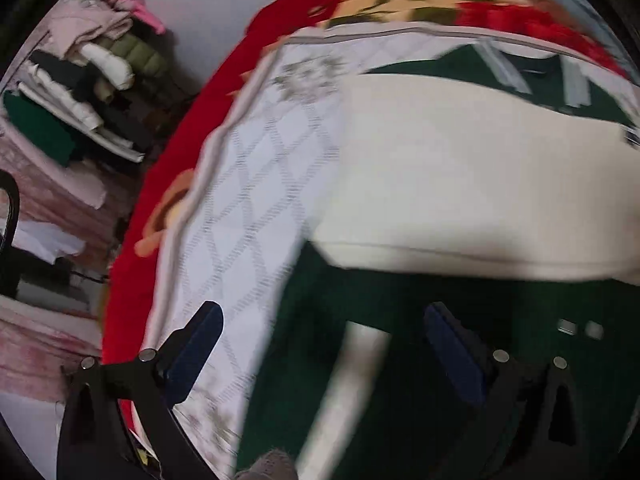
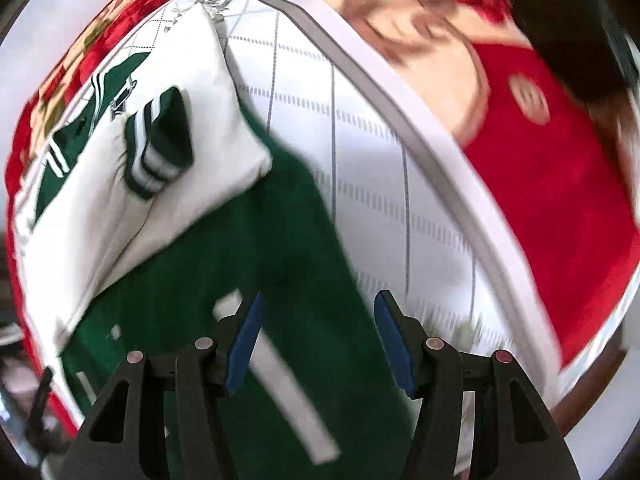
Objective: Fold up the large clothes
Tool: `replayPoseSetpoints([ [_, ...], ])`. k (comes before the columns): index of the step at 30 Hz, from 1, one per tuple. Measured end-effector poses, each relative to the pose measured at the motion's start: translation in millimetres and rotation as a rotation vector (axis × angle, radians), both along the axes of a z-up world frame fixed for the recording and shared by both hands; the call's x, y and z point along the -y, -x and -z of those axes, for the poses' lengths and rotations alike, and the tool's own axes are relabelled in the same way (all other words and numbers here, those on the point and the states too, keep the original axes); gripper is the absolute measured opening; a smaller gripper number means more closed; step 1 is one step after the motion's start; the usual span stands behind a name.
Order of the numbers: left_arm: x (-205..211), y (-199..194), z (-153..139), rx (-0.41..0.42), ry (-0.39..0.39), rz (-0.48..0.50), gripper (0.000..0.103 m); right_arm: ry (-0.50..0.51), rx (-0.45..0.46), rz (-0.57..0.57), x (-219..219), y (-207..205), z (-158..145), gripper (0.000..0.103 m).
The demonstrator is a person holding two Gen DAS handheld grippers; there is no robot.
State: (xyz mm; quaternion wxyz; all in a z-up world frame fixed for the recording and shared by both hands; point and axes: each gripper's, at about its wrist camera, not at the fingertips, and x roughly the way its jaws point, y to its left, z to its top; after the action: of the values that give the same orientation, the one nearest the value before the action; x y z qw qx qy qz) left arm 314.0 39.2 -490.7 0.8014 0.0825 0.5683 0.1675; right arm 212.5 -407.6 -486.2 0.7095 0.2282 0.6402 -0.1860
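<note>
A green and cream varsity jacket [image 1: 460, 184] lies on a white quilted mattress [image 1: 248, 208]. Its cream sleeves are folded across the green body. In the right wrist view the jacket [image 2: 248, 248] shows a striped green cuff [image 2: 156, 148] resting on a cream sleeve. My left gripper [image 1: 324, 316] is open above the jacket's green hem near its left edge, holding nothing. My right gripper [image 2: 318, 308] is open above the green hem at the jacket's right edge, holding nothing. Both views are motion-blurred.
A red floral blanket [image 1: 168, 168] lies under the mattress and sticks out around it [image 2: 560, 184]. A pile of folded clothes [image 1: 92, 92] stands off the bed at the left. A dark object [image 2: 572, 28] sits at the far right corner.
</note>
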Motion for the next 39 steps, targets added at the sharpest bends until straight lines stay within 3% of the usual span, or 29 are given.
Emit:
replayPoseSetpoints([
  [4, 59, 0, 15, -0.023, -0.034, 0.046, 0.103, 0.113, -0.045, -0.136, 14, -47, 30, 0.057],
  [6, 76, -4, 27, -0.039, -0.055, 0.029, 0.103, 0.132, -0.035, -0.213, 22, -66, 47, 0.041],
  [9, 96, -1, 41, -0.078, -0.107, -0.02, 0.103, 0.075, -0.021, -0.209, 48, -79, 61, 0.041],
  [12, 115, 8, 37, -0.095, -0.149, -0.055, 0.103, 0.021, -0.035, -0.245, 64, -86, 59, 0.041],
  [14, 135, 19, 24, -0.097, -0.176, -0.065, 0.103, -0.055, -0.034, -0.295, 74, -89, 55, 0.042],
  [17, 170, 38, 6, -0.106, -0.182, -0.053, 0.103, -0.209, 0.052, -0.355, 99, -84, 37, 0.048],
  [21, 225, 64, -7, -0.132, -0.18, 0.013, 0.103, -0.587, 0.251, -0.312, 149, -67, 15, 0.058],
  [23, 257, 77, -7, -0.159, -0.164, 0.058, 0.103, -0.808, 0.242, -0.249, 169, -61, 21, 0.06],
  [26, 307, 100, 1, -0.206, -0.132, 0.131, 0.103, -0.924, 0.172, -0.218, 191, -47, 29, 0.06],
  [31, 385, 143, 23, -0.297, -0.149, 0.273, 0.103, -0.881, 0.06, -0.252, 218, -15, 31, 0.06],
  [36, 435, 168, 66, -0.339, -0.367, 0.379, 0.103, -0.775, -0.014, -0.251, 256, 16, 34, 0.06],
  [39, 433, 164, 94, -0.378, -0.413, 0.374, 0.103, -0.734, -0.041, -0.243, 273, 11, 41, 0.06],
])
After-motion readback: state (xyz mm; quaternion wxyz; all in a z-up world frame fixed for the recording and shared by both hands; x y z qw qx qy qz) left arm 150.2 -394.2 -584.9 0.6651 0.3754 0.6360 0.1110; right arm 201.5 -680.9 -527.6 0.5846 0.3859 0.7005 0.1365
